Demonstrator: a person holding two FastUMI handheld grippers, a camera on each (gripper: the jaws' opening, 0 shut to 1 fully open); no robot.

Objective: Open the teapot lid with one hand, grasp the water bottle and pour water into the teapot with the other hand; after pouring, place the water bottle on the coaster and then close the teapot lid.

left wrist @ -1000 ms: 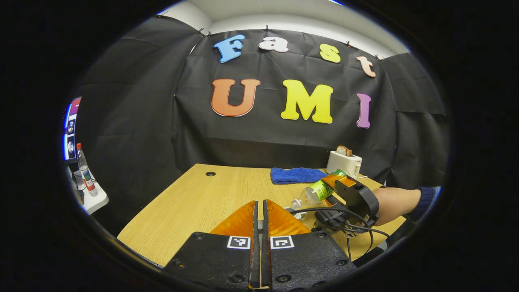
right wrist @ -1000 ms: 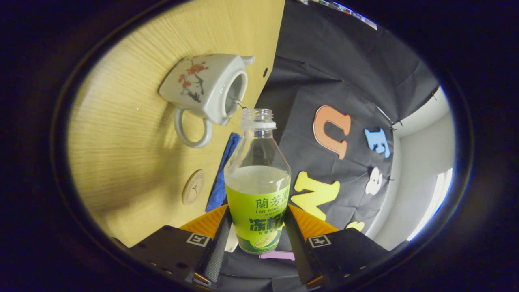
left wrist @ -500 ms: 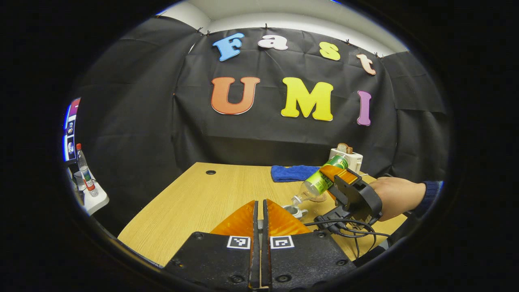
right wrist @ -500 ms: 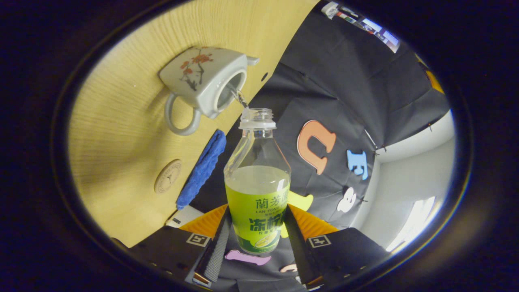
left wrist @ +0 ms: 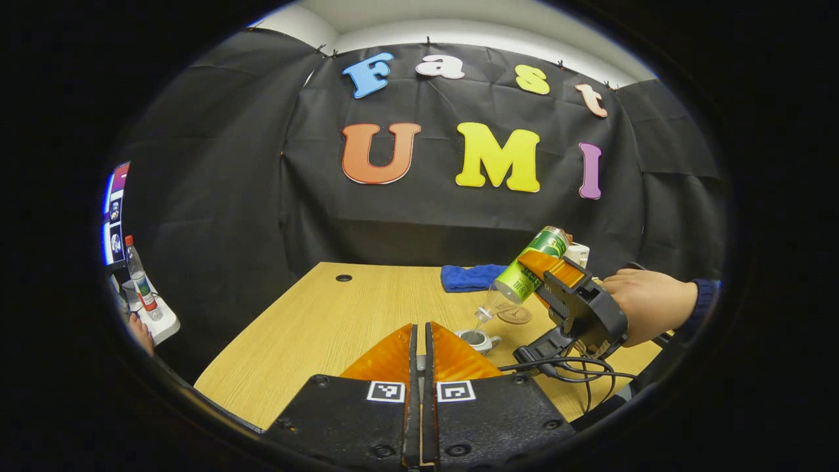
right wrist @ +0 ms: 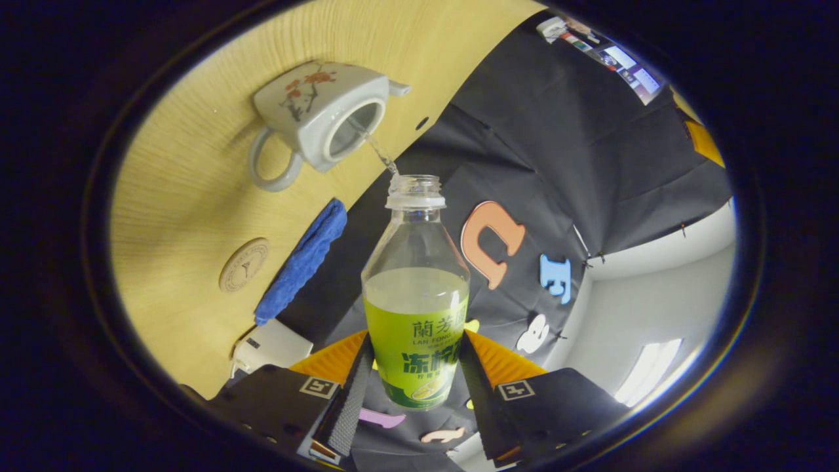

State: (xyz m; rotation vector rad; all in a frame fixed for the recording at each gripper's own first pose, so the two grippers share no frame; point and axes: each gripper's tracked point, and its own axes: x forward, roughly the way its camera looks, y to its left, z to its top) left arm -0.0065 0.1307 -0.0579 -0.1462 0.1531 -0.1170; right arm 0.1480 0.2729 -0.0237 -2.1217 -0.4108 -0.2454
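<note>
My right gripper point(right wrist: 409, 357) is shut on the green-labelled water bottle point(right wrist: 416, 295), uncapped and tipped neck-down. A thin stream runs from its mouth into the open top of the white flowered teapot point(right wrist: 314, 111), which stands lidless on the table. In the left gripper view the tilted bottle point(left wrist: 524, 275) hangs over the teapot point(left wrist: 475, 339), held by the right gripper point(left wrist: 547, 282) and a hand point(left wrist: 649, 305). The round coaster point(left wrist: 514, 314) point(right wrist: 244, 264) lies bare just past the teapot. My left gripper point(left wrist: 419, 331) is shut, raised near the table's front edge; I see no lid between its fingers.
A blue cloth point(left wrist: 468, 277) and a white toaster point(left wrist: 578, 252) sit at the back of the wooden table point(left wrist: 314, 328). Cables point(left wrist: 577, 373) trail from the right gripper. Off the table's left, a bottle point(left wrist: 139, 282) stands on a white shelf.
The right gripper has risen and tipped the bottle steeper over the teapot, with water still running in. My left gripper has stayed where it was, still shut.
</note>
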